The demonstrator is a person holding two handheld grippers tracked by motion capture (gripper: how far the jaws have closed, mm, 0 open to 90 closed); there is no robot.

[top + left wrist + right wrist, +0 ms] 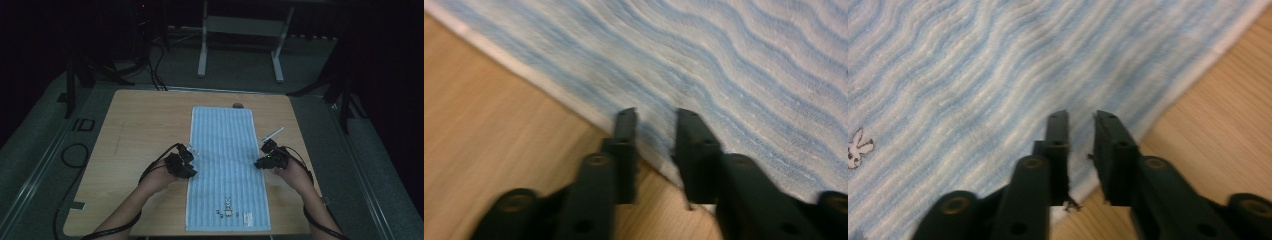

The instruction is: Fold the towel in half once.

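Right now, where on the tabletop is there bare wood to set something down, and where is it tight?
The widest bare patch of table lies left of the blue towel, up to the far-left corner. A narrower strip runs right of the towel, broken by a small white tool. It is crowded mid-towel, where the left hand-held gripper and right hand-held gripper sit at its edges.

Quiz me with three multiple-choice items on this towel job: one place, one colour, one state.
1. Where are the left tongs? A at the towel's left long edge; B at its far end; C off the table.
2. The towel is striped: A red; B light blue and white; C green.
3. The right tongs are: A clamped on a pen; B open, with a gap between the jaws; C holding a cup.

A, the left gripper view shows the hem between the jaws. B, stripes plain in every view. B, the gap shows in the right gripper view.
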